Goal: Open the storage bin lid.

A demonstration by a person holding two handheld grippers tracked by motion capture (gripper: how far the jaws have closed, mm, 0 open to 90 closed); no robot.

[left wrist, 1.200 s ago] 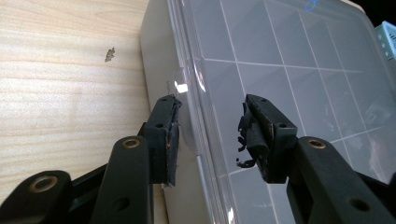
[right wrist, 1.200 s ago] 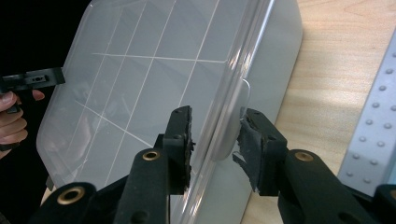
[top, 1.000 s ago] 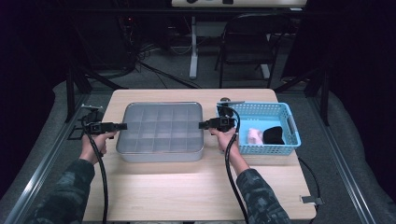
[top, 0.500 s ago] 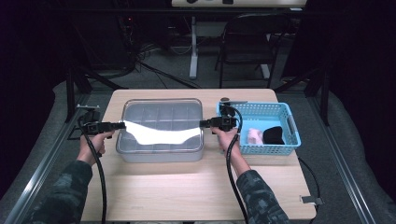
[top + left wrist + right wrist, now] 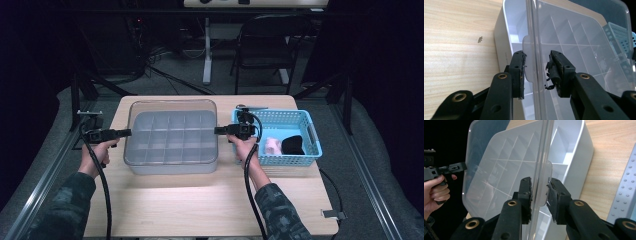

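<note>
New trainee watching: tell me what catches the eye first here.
The clear lid stands out, raised at a tilt over the divided box mid-table. The left gripper and right gripper flank its side tabs, their jaws having just been closing, gaps still showing. At the right, a blue basket holds pink and black items.

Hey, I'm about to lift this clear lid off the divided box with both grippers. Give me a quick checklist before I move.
1. Left hand-held gripper straddles the clear lid at its tab: ok.
2. Left grip firm: not ok. The jaws have just been closing, but a gap shows beside one pad.
3. Right hand-held gripper straddles the opposite tab: ok.
4. Right grip firm: cannot tell. The jaws have just been closing and sit close on the tab.
5. Lid free of the divided box: cannot tell. One long edge is raised.
6. Bare table in front to set the lid down: ok.
</note>
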